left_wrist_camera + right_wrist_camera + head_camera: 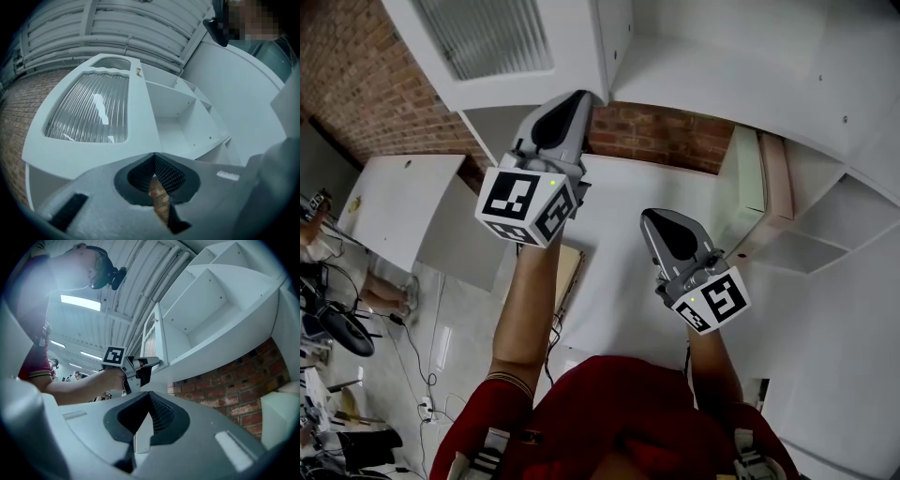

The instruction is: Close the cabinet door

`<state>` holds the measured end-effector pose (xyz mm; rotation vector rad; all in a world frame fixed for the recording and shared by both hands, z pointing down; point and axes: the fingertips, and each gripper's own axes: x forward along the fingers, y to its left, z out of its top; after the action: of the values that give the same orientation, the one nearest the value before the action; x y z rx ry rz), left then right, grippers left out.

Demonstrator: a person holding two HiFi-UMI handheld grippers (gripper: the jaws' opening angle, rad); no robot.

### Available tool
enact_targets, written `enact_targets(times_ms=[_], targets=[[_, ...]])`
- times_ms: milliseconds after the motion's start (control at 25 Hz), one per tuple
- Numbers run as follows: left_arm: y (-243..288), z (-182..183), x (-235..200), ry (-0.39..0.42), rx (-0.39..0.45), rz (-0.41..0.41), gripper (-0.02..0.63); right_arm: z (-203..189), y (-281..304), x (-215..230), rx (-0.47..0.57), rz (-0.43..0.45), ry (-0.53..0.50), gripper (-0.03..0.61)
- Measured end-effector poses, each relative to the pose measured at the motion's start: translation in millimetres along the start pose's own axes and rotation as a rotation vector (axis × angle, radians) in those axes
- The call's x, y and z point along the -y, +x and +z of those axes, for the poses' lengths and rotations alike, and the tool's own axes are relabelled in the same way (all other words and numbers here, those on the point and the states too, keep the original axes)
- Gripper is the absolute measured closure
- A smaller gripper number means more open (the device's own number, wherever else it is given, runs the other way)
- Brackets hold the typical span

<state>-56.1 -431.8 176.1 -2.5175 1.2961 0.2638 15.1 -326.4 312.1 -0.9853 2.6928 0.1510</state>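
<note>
The white cabinet door (497, 47) with a ribbed glass pane stands swung out from the wall cabinet (825, 216) above me. My left gripper (581, 96) is raised to the door's lower corner, jaws shut, nothing between them. In the left gripper view the door (89, 108) fills the space just beyond the left gripper (153, 154), with open shelves (178, 117) to its right. My right gripper (652, 216) hangs lower, shut and empty, apart from the cabinet. The right gripper view shows the right gripper (150, 393), the left gripper (158, 363) at the door's edge (152, 333), and the shelves (220, 301).
A red brick wall (656, 136) runs under the cabinet. A white counter (394, 206) lies at the left, with cables and gear on the floor (412, 356) near it. A person (314, 234) is at the far left edge. A white box (750, 178) stands under the shelves.
</note>
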Motion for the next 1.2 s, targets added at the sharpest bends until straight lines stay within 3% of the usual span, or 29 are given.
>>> enact_targets(times_ms=[480, 1200], targets=[[-32.3, -10.0, 15.8, -0.025, -0.025, -0.039, 0.612, 12.2, -1.6, -19.0, 0.006, -0.007, -0.022, 0.566], [-143.3, -33.4, 77.8, -0.166, -0.005, -0.129, 0.612, 31.1, -1.0, -60.8, 0.051, -0.015, -0.044, 0.566]])
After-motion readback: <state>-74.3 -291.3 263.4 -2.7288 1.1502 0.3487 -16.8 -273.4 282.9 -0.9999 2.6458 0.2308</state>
